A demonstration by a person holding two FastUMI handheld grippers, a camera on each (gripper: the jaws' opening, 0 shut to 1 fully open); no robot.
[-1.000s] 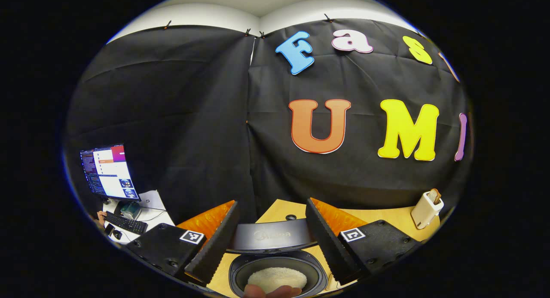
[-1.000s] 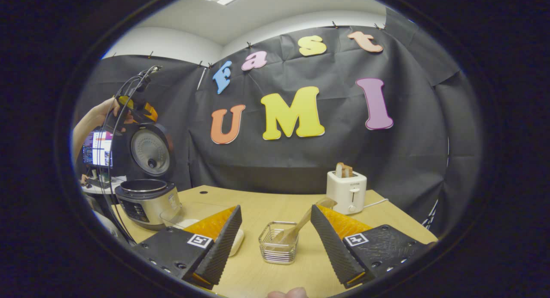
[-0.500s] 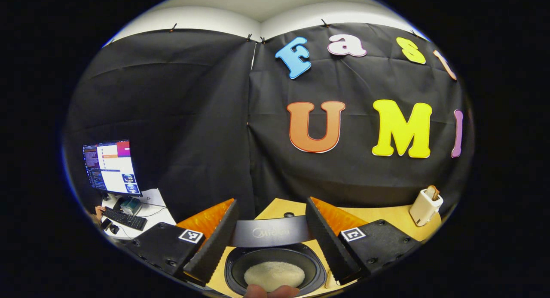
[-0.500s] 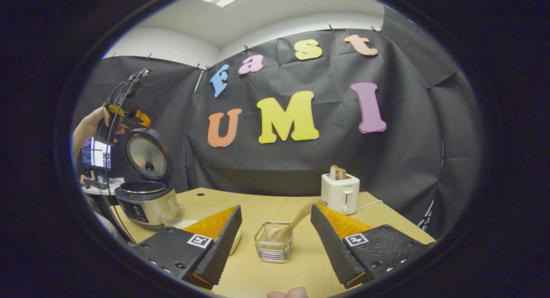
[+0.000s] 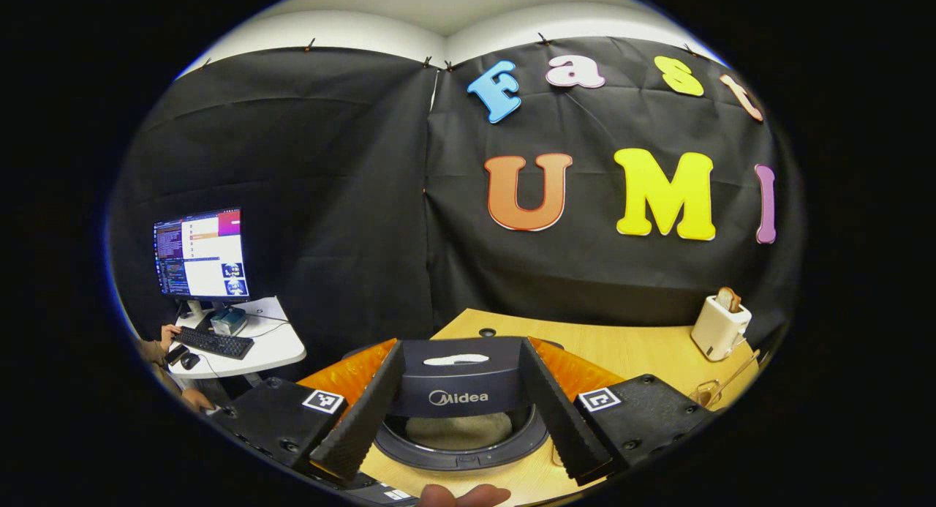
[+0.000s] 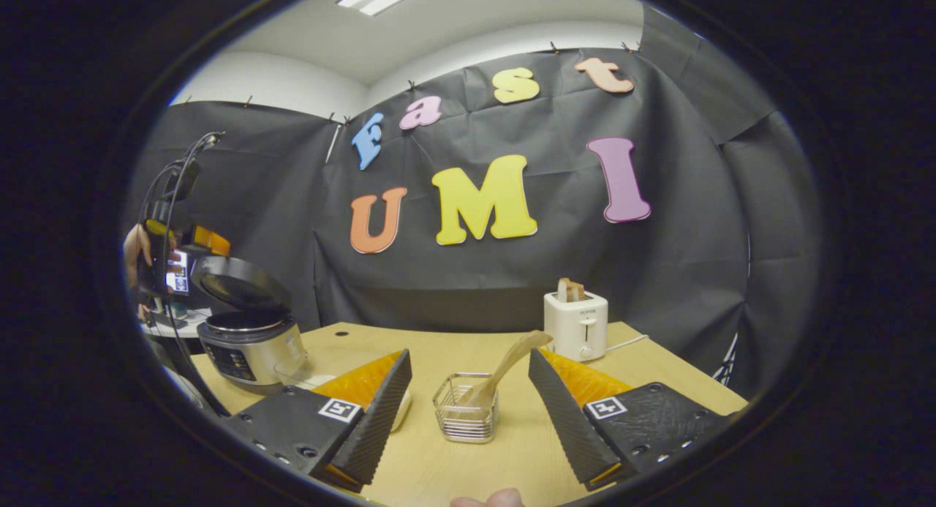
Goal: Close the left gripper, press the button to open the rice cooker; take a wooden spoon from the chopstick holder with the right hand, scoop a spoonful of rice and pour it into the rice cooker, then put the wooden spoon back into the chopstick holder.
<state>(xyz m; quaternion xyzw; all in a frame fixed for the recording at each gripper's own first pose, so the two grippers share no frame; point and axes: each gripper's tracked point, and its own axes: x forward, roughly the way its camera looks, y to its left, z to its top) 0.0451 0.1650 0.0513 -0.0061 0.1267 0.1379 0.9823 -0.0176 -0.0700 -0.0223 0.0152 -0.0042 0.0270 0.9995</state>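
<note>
I'm watching the rice cooker (image 6: 252,339) lid (image 5: 462,382) swinging back down, half shut at lower centre, between my wide-open, empty left gripper (image 5: 462,412); right gripper (image 6: 468,412) gaping empty, wooden spoon (image 6: 504,368) in chopstick holder (image 6: 466,419).

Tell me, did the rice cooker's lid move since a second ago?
Yes. In the right gripper view, the lid stood upright over the rice cooker a second ago; now it has tipped down toward the pot, partly closed, while the toaster stays put.

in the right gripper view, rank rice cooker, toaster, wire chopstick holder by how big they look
Largest to smallest:
1. rice cooker, lid included
2. toaster
3. wire chopstick holder
The last two look close; the holder sits nearer, so that order is unsure.
</note>
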